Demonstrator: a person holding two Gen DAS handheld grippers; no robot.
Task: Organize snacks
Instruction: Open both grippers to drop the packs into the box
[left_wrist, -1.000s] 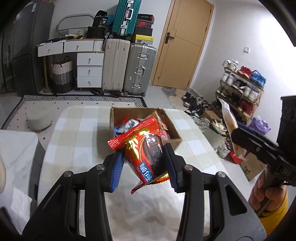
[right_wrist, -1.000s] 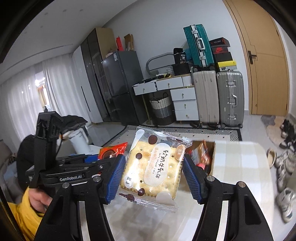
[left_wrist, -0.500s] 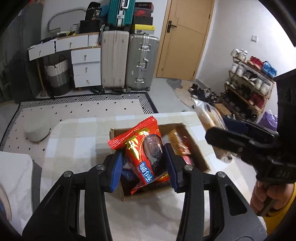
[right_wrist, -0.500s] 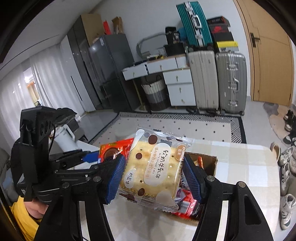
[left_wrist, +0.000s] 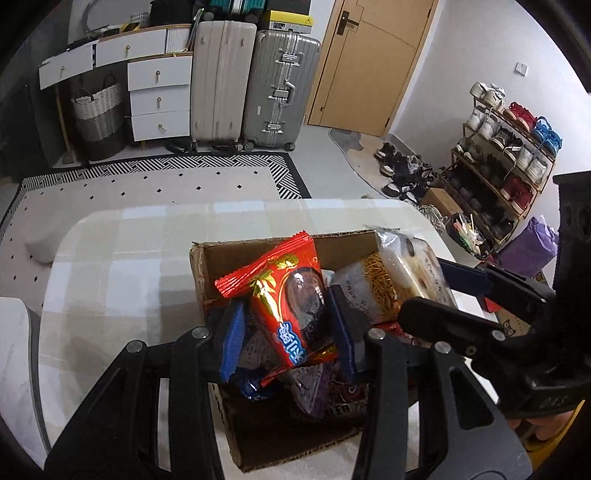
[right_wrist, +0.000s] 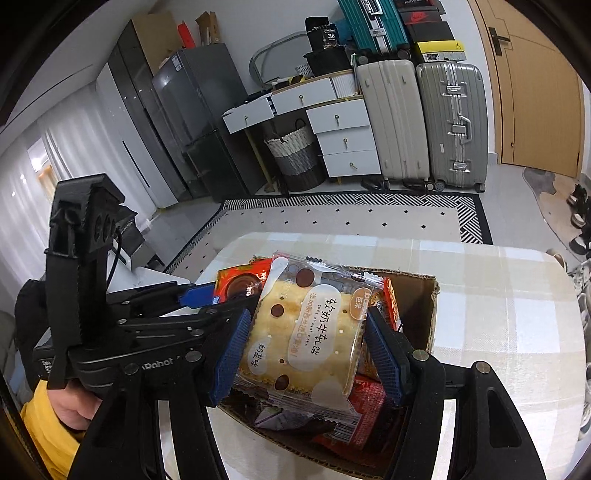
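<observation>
Left wrist view showed the left gripper (left_wrist: 286, 326) pinching a red snack packet (left_wrist: 286, 299) between its blue fingers (left_wrist: 232, 341), upright over the open cardboard box (left_wrist: 221, 258) on the checked desk (left_wrist: 122, 273). Right wrist view showed the right gripper (right_wrist: 308, 354) clamping a clear cracker pack (right_wrist: 306, 332) (spotted brown, with a white label) between its fingers (right_wrist: 382, 360), tilted above the same box, which already held several wrappers. Both tools hung close together over the box. A hand (right_wrist: 72, 406) in a yellow sleeve (right_wrist: 48, 435) gripped the left tool's handle.
</observation>
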